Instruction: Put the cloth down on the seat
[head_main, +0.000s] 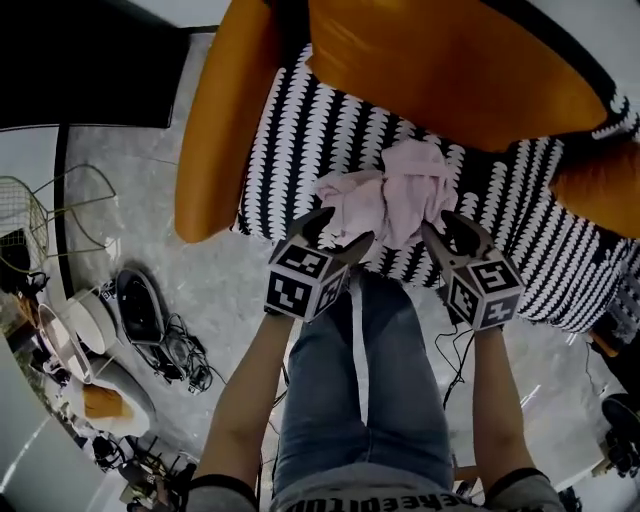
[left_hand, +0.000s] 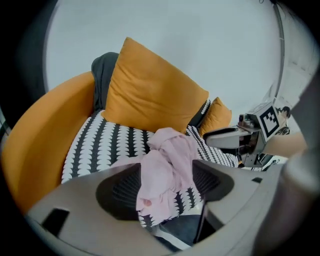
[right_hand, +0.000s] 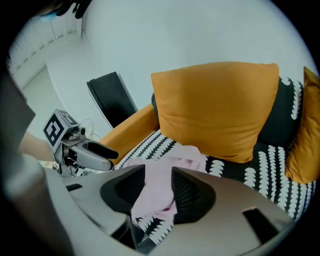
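Note:
A crumpled pink cloth (head_main: 400, 195) sits bunched on the black-and-white patterned seat (head_main: 300, 150) of an orange armchair, close to the seat's front edge. My left gripper (head_main: 345, 228) has its jaws closed on the cloth's left part (left_hand: 167, 170), which fills the gap between them. My right gripper (head_main: 455, 228) pinches the right part (right_hand: 160, 187) in a narrower gap. A flap of cloth hangs below both sets of jaws. Each gripper shows in the other's view: the right gripper (left_hand: 235, 135) and the left gripper (right_hand: 92, 150).
A big orange cushion (head_main: 450, 60) leans against the chair back just behind the cloth. The orange armrest (head_main: 215, 110) rises on the left. The person's jeans-clad legs (head_main: 360, 400) stand against the seat front. Cables and clutter (head_main: 150, 320) lie on the floor at left.

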